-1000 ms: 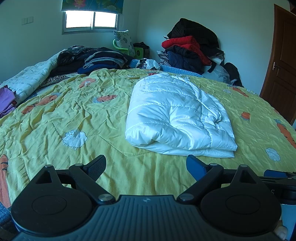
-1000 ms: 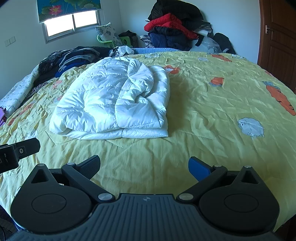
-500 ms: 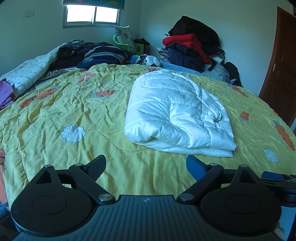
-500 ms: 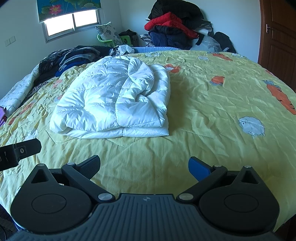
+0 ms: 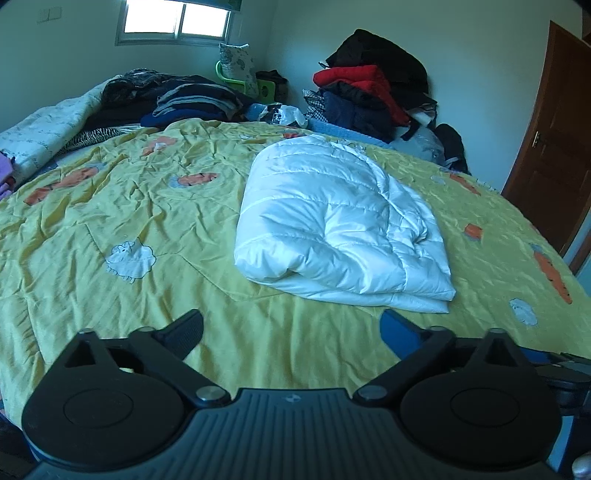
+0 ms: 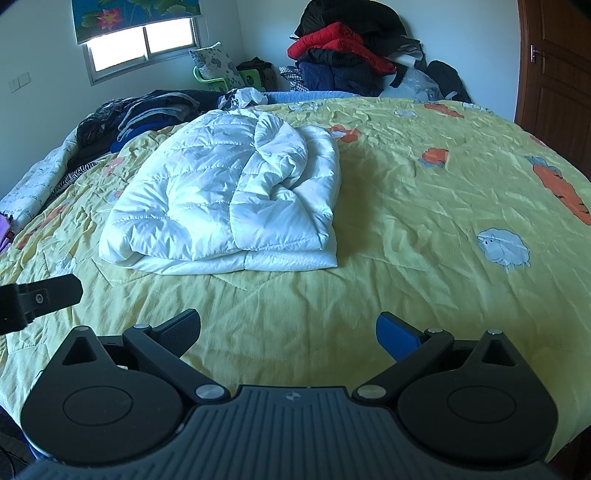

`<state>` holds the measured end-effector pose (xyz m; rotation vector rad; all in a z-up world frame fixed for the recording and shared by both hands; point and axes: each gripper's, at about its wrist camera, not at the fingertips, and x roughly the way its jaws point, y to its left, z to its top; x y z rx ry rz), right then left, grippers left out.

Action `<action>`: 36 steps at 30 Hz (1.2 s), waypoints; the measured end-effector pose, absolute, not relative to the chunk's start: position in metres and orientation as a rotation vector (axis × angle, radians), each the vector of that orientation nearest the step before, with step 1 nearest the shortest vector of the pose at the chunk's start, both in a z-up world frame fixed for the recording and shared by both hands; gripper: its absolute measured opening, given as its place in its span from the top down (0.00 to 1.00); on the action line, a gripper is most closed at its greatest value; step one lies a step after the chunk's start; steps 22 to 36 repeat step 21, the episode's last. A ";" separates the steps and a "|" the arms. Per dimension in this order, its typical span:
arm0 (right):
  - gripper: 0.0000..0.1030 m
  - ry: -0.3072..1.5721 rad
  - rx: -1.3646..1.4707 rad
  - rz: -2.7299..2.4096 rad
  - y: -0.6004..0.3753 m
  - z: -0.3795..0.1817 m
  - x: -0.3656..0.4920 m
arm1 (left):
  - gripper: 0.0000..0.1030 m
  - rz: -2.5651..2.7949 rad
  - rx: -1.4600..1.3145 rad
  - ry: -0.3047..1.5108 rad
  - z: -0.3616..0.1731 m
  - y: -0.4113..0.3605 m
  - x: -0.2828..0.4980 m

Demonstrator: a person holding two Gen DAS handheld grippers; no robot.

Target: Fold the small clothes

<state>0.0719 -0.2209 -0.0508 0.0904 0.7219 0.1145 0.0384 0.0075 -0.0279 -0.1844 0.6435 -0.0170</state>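
**Q:** Bedroom setting: what carries the garment?

**A:** Yellow quilt [image 5: 147, 221], printed with sheep and orange carrot shapes, spread over a bed. On it lies 1 white quilted puffer jacket [image 5: 332, 221], folded into a thick bundle with its layered edges toward both cameras. In the left wrist view it sits right of centre; in the right wrist view it sits left of centre [image 6: 229, 199].

**Q:** State of each pair of fingers?

**A:** Left gripper [image 5: 291, 326]: its jaws are opening, spread wide, with only quilt between them and nothing held. Right gripper [image 6: 288, 326]: fingers [image 6: 181, 330] likewise spread wide, holding nothing. Both hover over the near edge of the bed, apart from the jacket. One finger of the left gripper also shows at the left border of the right wrist view.

**Q:** Background items?

**A:** Stack of dark folded clothes [image 5: 192, 103] at the far left of the bed; a heap of red, navy and black coats [image 5: 369, 88] against the far wall; a window [image 6: 144, 48] with a lotus-print blind [image 6: 136, 14]; a patterned pillow [image 6: 214, 62] on a green chair [image 5: 266, 86]; a brown wooden door [image 5: 554, 147] on the right.
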 end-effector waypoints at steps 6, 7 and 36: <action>0.00 0.724 0.094 0.114 -0.220 -0.051 0.071 | 0.00 -0.007 -0.156 0.652 -0.030 0.005 0.041; 0.00 0.725 0.095 0.114 -0.220 -0.051 0.071 | 0.00 -0.012 -0.163 0.647 -0.030 0.005 0.040; 0.00 0.732 0.102 0.114 -0.222 -0.051 0.072 | 0.00 -0.009 -0.162 0.610 -0.024 0.005 0.034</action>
